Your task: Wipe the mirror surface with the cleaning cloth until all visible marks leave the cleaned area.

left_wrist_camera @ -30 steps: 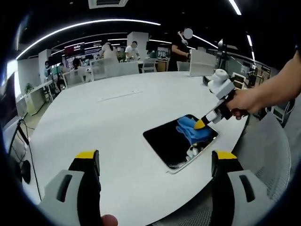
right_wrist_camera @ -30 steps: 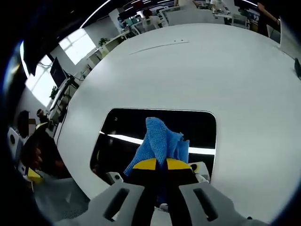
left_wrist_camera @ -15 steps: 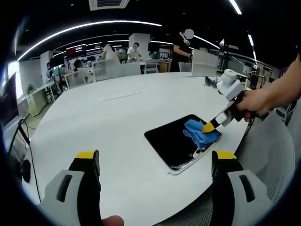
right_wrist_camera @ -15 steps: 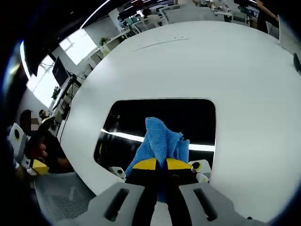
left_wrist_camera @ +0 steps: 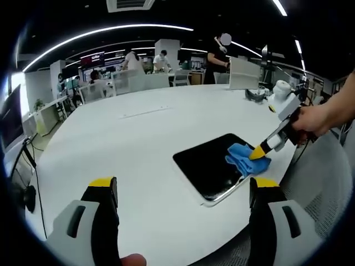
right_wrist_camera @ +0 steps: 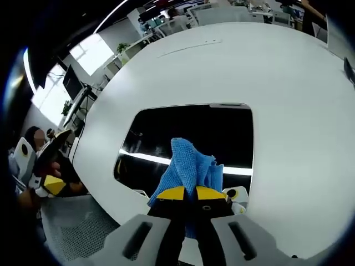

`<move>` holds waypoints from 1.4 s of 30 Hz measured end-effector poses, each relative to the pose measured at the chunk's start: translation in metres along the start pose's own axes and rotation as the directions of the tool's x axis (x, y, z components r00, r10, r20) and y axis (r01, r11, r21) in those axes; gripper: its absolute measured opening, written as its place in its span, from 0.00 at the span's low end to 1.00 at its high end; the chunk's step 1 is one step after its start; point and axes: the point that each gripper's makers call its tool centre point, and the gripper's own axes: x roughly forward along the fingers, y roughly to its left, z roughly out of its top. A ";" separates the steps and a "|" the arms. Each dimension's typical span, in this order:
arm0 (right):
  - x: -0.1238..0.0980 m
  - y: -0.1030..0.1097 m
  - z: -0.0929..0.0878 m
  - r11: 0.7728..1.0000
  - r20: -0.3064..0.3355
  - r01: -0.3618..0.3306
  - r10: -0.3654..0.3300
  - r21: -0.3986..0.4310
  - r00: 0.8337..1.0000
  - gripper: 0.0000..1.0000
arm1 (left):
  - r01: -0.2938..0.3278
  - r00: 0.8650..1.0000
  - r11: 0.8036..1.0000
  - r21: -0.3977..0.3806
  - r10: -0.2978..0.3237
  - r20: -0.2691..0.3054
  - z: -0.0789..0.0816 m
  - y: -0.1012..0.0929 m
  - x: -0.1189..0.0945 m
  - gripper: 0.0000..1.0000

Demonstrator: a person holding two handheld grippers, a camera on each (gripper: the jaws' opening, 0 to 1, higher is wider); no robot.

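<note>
Right claw (right_wrist_camera: 188,193) pinches the blue cloth (right_wrist_camera: 187,169) against the mirror (right_wrist_camera: 188,133) — left claw (left_wrist_camera: 183,191) wide, hovering.

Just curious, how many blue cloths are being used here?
1: the blue cloth, pinched by the right gripper, lies on the mirror's edge nearest the person. None other visible.

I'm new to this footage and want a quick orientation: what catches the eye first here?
The bright blue cleaning cloth stands out, pinched in the shut right claw and pressed on the dark rectangular mirror. The mirror lies flat near the edge of the big round white table. The left claw hangs open over the table, holding nothing.
</note>
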 end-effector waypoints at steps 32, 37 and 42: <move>-0.004 -0.003 -0.006 1.000 -0.014 -0.009 0.009 0.002 1.000 0.00 | 0.038 0.999 0.998 0.045 -0.037 -0.010 0.008 -0.001 0.006 0.99; -0.009 -0.008 -0.008 1.000 -0.018 -0.001 0.001 -0.005 1.000 0.00 | 0.032 0.999 0.999 0.028 -0.033 0.029 0.025 0.001 0.001 0.99; -0.015 -0.019 -0.010 1.000 -0.014 0.002 -0.002 0.000 1.000 0.00 | 0.052 0.998 0.998 0.023 -0.053 0.046 0.030 -0.008 -0.002 0.99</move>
